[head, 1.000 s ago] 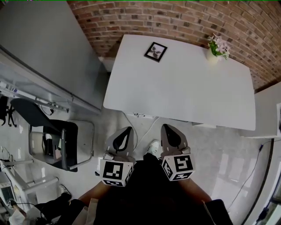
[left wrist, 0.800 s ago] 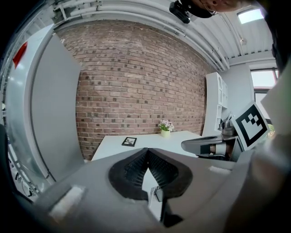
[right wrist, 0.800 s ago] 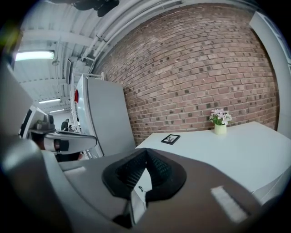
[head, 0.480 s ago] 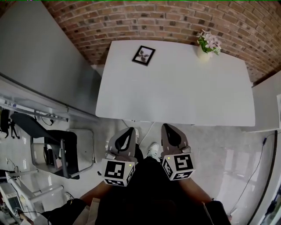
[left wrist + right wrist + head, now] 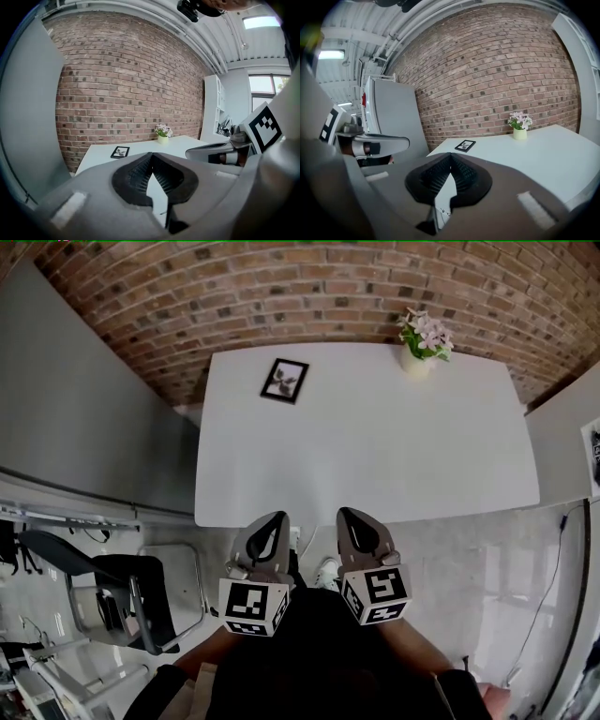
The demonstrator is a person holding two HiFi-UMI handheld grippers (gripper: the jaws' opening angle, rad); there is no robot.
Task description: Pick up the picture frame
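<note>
Grabbing the picture frame at the desk's far left corner, I'd first open the left gripper's and right gripper's shut, empty fingers.

I can't make out what the print inside the picture frame shows; it's too small in every view. In the left gripper view, the left gripper covers the near part of the table. The right gripper does likewise in its own view. In the head view, a shoe peeks out only partly between the two grippers.
</note>
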